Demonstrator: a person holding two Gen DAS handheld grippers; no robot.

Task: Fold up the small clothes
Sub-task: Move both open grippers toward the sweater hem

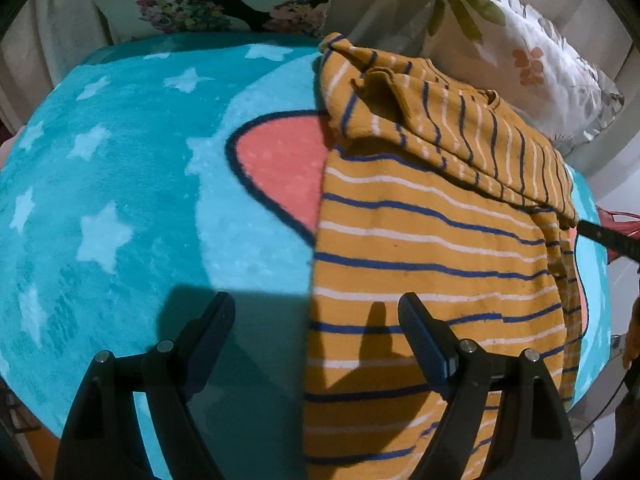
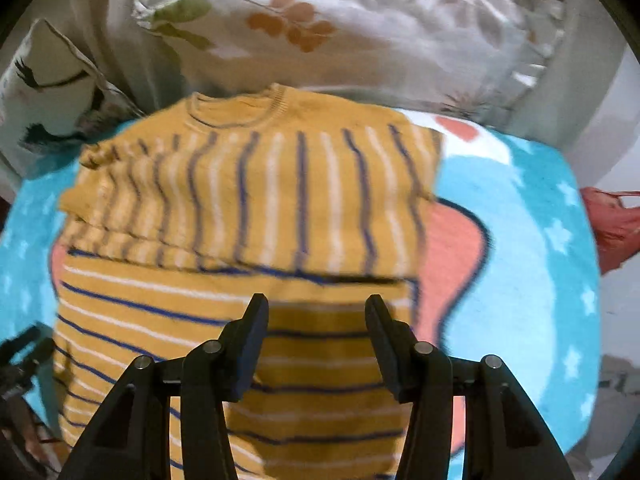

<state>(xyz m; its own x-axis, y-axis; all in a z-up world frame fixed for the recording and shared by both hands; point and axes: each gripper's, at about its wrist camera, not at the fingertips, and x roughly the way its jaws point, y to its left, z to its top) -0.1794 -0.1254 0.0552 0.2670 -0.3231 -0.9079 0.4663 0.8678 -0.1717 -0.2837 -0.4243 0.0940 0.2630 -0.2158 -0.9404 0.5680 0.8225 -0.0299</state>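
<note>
With its collar half already folded down over its hem half on the star-patterned blanket (image 1: 120, 184), the striped shirt (image 2: 240, 208) lies beneath the right gripper (image 2: 316, 316) and left gripper (image 1: 316, 320), both parted and empty, so next probably comes pinching its edge for another fold.

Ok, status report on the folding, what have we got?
Left gripper open, over the shirt's edge. Right gripper open, nothing between its fingers. Striped shirt partly folded on the blue blanket. Pillow behind, nothing in the way.
</note>
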